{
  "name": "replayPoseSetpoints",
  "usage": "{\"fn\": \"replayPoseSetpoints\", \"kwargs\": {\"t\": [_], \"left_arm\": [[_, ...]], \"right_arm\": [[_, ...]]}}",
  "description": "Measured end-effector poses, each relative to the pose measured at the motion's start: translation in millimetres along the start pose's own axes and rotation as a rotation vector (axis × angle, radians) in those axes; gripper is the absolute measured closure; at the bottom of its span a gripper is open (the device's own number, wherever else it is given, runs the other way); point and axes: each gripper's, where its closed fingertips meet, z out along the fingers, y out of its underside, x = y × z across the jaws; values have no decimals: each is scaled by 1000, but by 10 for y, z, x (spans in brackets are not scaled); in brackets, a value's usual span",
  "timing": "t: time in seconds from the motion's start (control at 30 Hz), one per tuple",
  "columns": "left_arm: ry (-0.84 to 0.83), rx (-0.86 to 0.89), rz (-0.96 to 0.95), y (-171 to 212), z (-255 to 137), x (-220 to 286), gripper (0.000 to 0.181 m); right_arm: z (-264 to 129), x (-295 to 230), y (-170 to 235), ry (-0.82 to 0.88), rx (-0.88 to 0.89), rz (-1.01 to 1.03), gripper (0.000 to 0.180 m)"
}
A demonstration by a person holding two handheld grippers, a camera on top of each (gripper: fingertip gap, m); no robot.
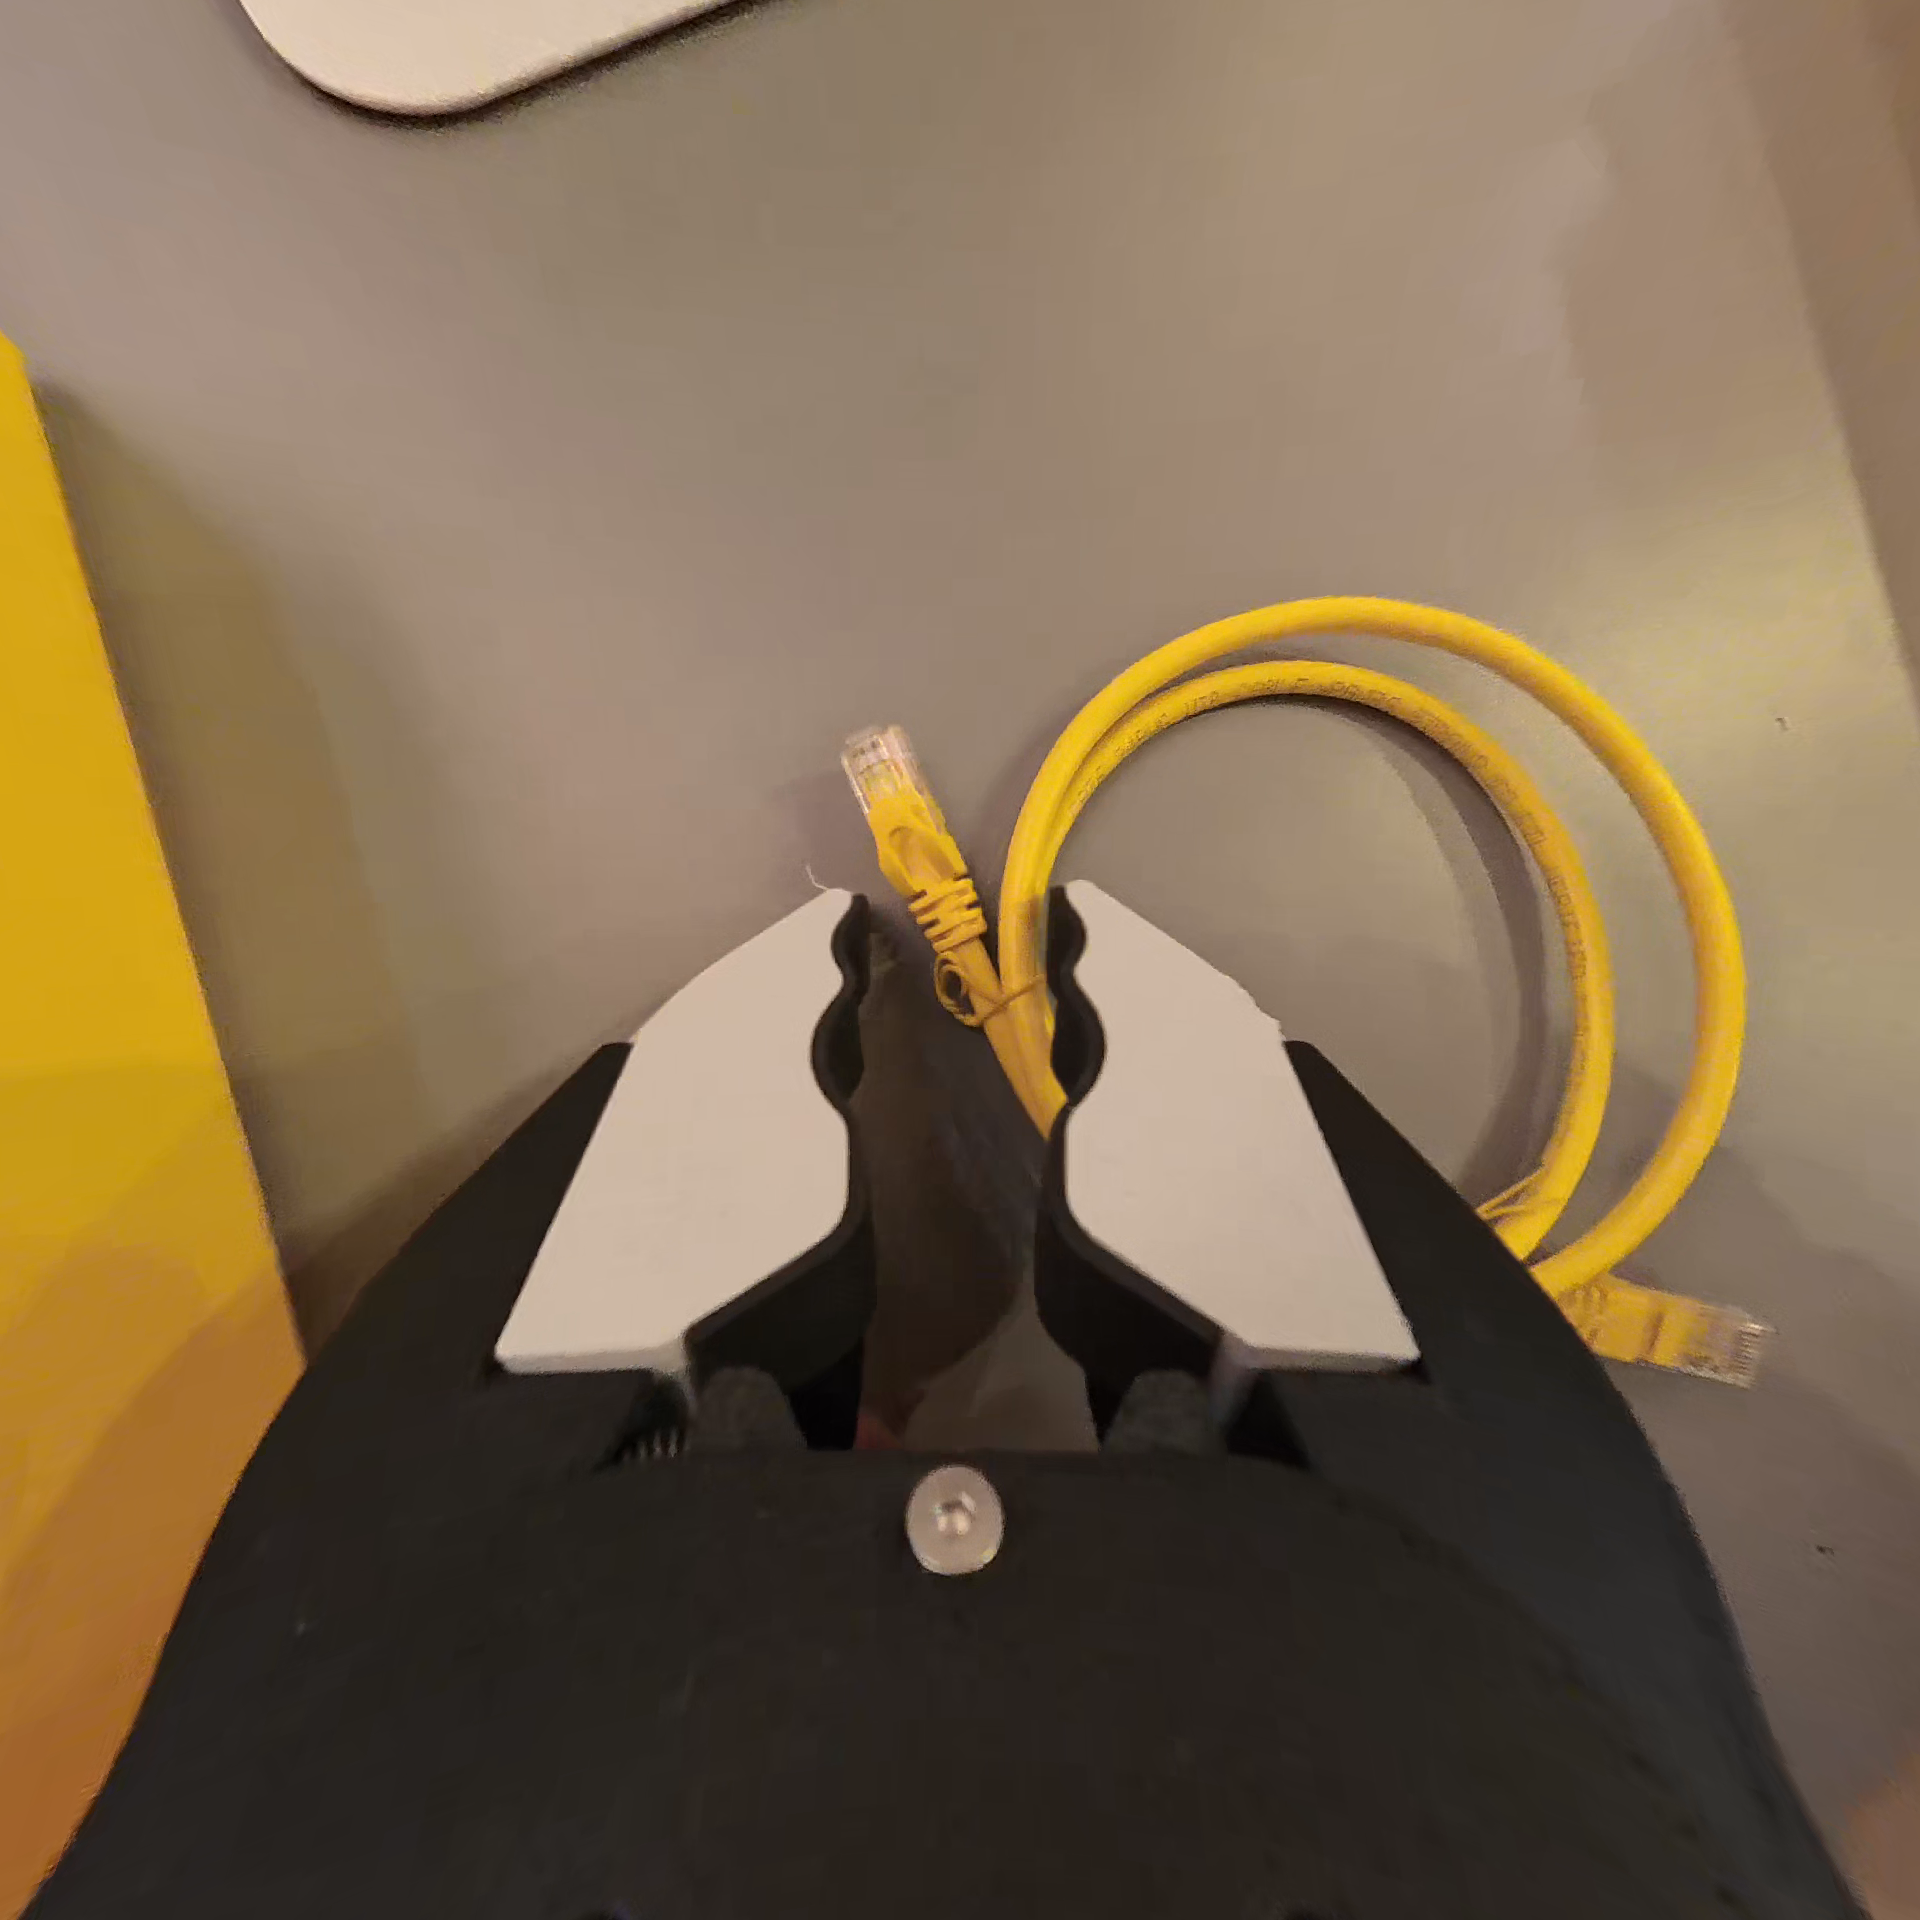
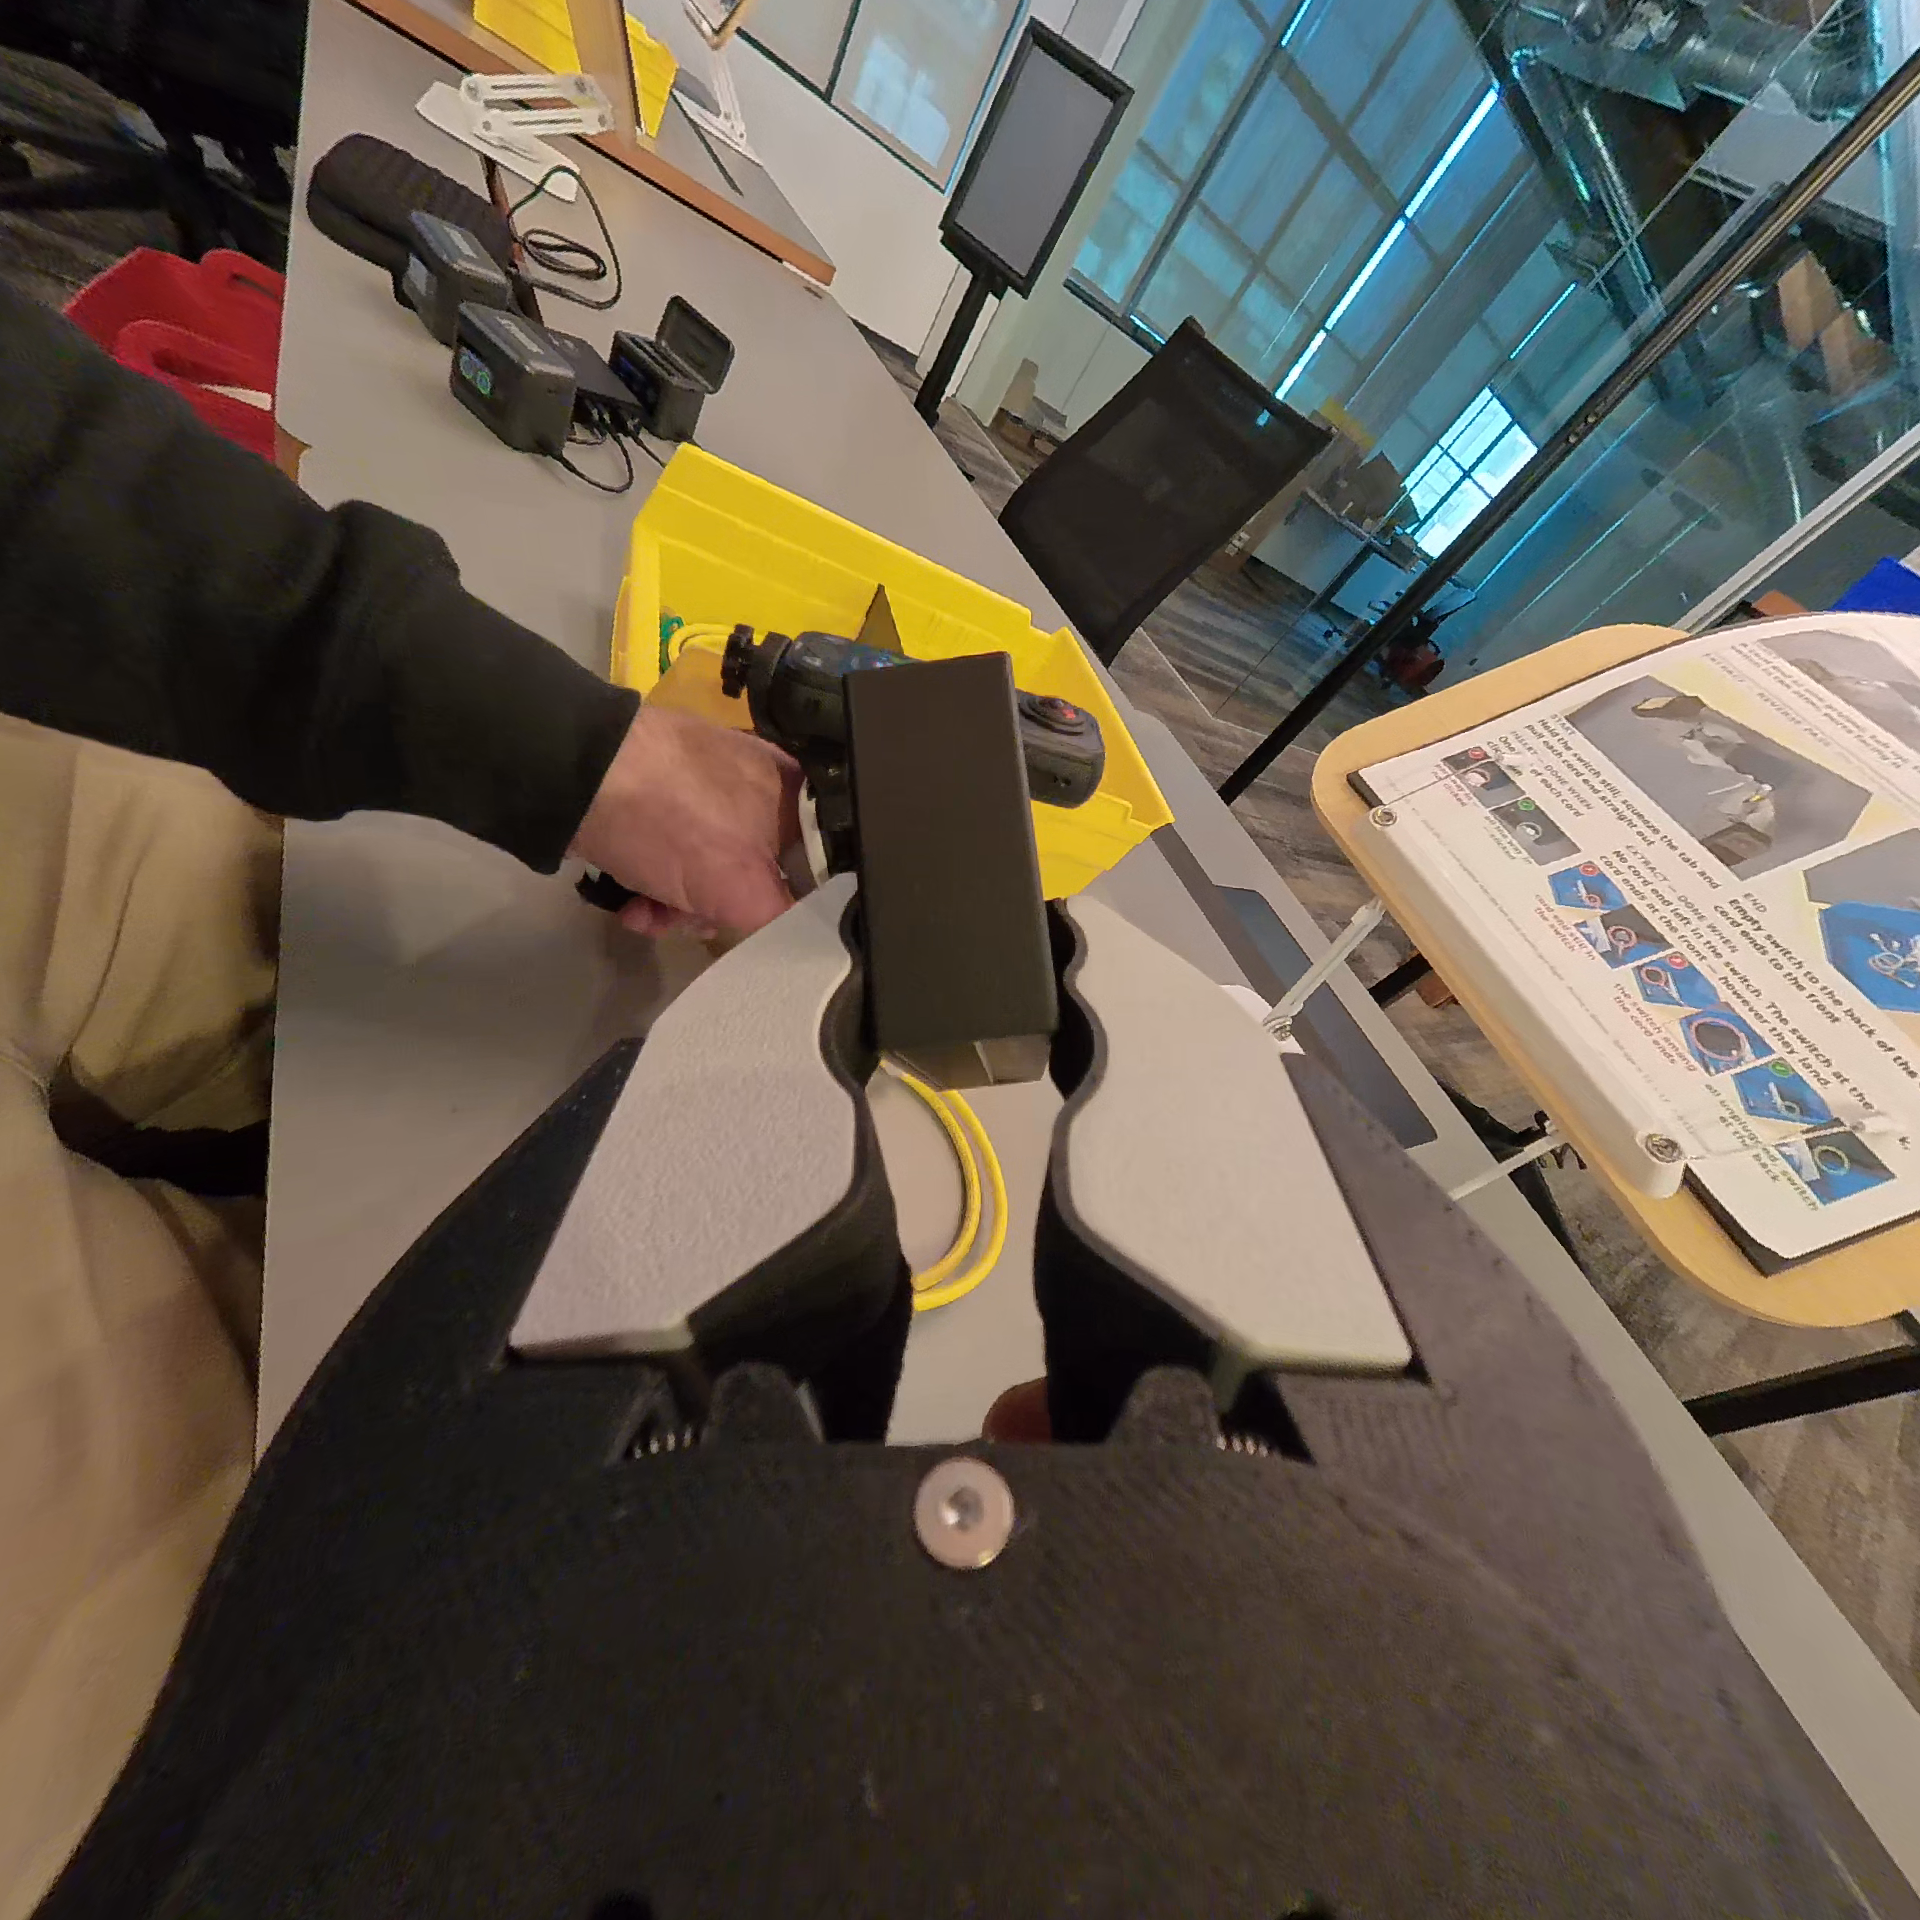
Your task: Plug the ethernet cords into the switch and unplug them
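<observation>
1. Left wrist view: my left gripper [image 1: 954, 914] hung over the grey table [image 1: 935, 416], fingers parted and clamping nothing. The yellow ethernet cord [image 1: 1382, 831] lay coiled on the table just ahead; its strands near the tie ran between my fingertips and against the right-hand one, while the clear plug [image 1: 881, 769] pointed away, beyond the tips. The cord's other plug [image 1: 1704, 1351] lay at the right, beside the gripper body.

2. I judged the step in hand to be taking the cord just behind that near plug. To do it well I would have closed on the ribbed boot, not the bundled strands, so the plug stayed stiff and the latch tab free.

3. At the left edge I saw a yellow bin wall [image 1: 94, 935]; this view did not show its inside. A pale rounded board [image 1: 468, 52] crossed the top.

4. Right wrist view: my right gripper [image 2: 956, 971] was clamped on the black switch [image 2: 945, 831], held up off the table, its ports not visible to me. I would have kept it level and steady for the insertion.

5. Beyond it, a hand [image 2: 696, 821] gripped the left gripper's handle. The yellow bin [image 2: 894, 582] behind held a divider and some cable at its left corner, yellow with a touch of green; the rest was hidden. A loop of cord showed on the table below the switch.
</observation>
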Motion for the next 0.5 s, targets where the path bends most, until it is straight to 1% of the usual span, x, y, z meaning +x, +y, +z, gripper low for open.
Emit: {"fn": "replayPoseSetpoints", "kwargs": {"t": [0.23,0.37,0.43,0.5], "left_arm": [[21,23,15,-62,75,2,159],[54,46,90,-64,76,16,161],[119,69,111,-75,39,79,162],[71,70,192,-85,-29,46,162]], "right_arm": [[8,-13,-25,-2,2,-6,150],[-6,0,-31,2,7,0,150],[-12,10,-16,6,6,7,150],[-13,20,2,9,3,9,150]]}}
